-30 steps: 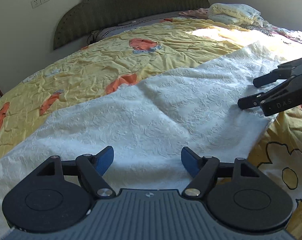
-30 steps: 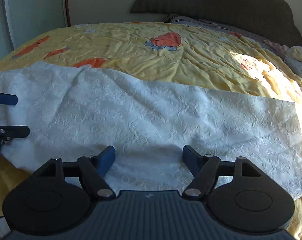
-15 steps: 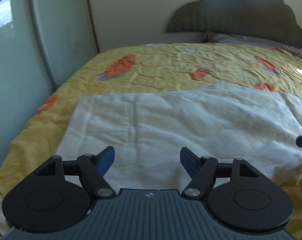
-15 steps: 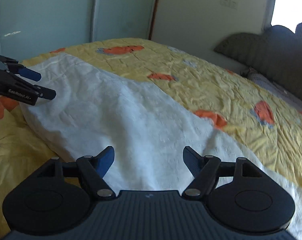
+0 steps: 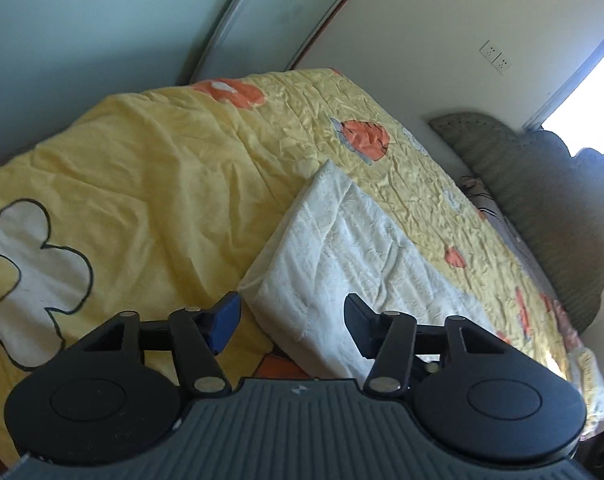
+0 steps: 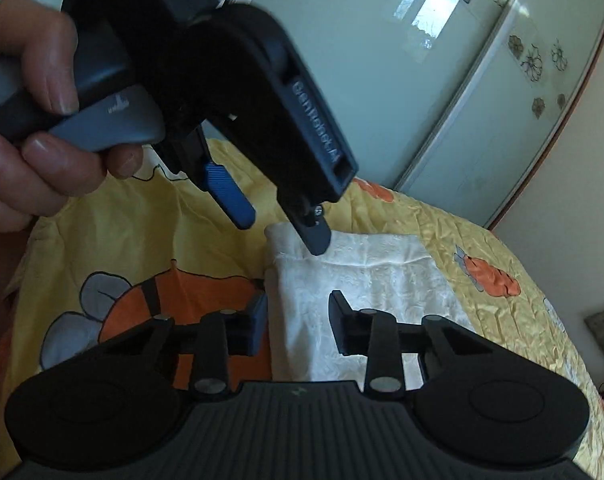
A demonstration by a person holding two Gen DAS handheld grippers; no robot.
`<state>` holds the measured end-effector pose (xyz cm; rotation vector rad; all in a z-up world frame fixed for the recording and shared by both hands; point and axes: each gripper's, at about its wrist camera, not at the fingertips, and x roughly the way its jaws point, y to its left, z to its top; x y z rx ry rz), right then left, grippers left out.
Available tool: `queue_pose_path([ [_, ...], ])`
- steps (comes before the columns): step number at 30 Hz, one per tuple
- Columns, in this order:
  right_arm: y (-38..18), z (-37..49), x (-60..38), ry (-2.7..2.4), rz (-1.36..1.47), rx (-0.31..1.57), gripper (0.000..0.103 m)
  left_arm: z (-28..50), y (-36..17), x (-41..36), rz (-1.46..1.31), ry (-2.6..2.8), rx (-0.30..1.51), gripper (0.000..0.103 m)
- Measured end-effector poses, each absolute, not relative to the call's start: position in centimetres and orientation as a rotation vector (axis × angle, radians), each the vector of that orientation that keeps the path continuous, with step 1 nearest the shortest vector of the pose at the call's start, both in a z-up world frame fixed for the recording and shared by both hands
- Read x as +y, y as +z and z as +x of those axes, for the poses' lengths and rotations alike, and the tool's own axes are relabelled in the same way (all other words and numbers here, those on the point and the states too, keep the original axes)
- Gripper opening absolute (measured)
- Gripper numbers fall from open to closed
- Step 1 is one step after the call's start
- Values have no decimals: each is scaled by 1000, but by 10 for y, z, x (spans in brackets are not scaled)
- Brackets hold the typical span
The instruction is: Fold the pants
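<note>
**Two claws closing at the end of the white pants on the bed**

The white pants (image 5: 366,248) lie on the yellow bedspread (image 5: 149,184), near the edge of the bed, as a long folded strip that runs away toward the grey headboard (image 5: 542,200). The fabric has an embossed pattern, and its near end shows a hem or band across it.

The left claw (image 5: 291,326) points down at the near corner of the pants. Its jaws are closing; the corner of the fabric is between them, but the blue pads (image 5: 225,320) do not press on it yet. In the right wrist view, the same left claw (image 6: 283,224) is seen from outside, held by a hand (image 6: 33,120), with its tips at the top corner of the pants (image 6: 366,280).

The right claw (image 6: 297,320) is at the near side edge of the same end. Its jaws are also closing, with the white fabric between them; whether the pads touch the cloth cannot be told for sure. Behind the bed stands a wardrobe with glass sliding doors (image 6: 422,80).
</note>
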<state>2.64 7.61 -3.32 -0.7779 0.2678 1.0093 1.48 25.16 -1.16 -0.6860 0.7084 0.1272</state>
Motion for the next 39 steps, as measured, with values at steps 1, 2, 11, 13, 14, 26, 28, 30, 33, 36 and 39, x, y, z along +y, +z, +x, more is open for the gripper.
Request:
queue_pose_path([
  [1,-37,28,80,1007,-796,271,32,16,-13,252,-707,117,713,58],
  [2,-39,30,81,1014,-793,279,30,17,-15,251,-715,126,718,58],
  [11,-35,48,75,1040,-658,361,12,16,-17,256,-768,159,693,29],
  [13,-35,51,75,1050,-646,389,12,14,-14,255,-754,154,690,27],
  [14,-35,52,73,1047,-632,387,12,13,-12,255,-750,155,684,27],
  [26,-32,54,77,1042,-585,378,7,22,-24,251,-837,86,699,23],
  [28,-34,55,79,1046,-576,376,5,22,-24,248,-806,115,689,6],
  [30,-32,57,80,1057,-553,386,5,19,-24,246,-785,141,668,6],
  [33,-30,60,83,1070,-531,388,6,14,-21,245,-748,184,633,6],
  [36,-39,58,89,1060,-574,411,6,20,-24,244,-728,199,669,6],
  [39,-35,55,76,1059,-534,441,8,21,-27,243,-693,223,684,6],
])
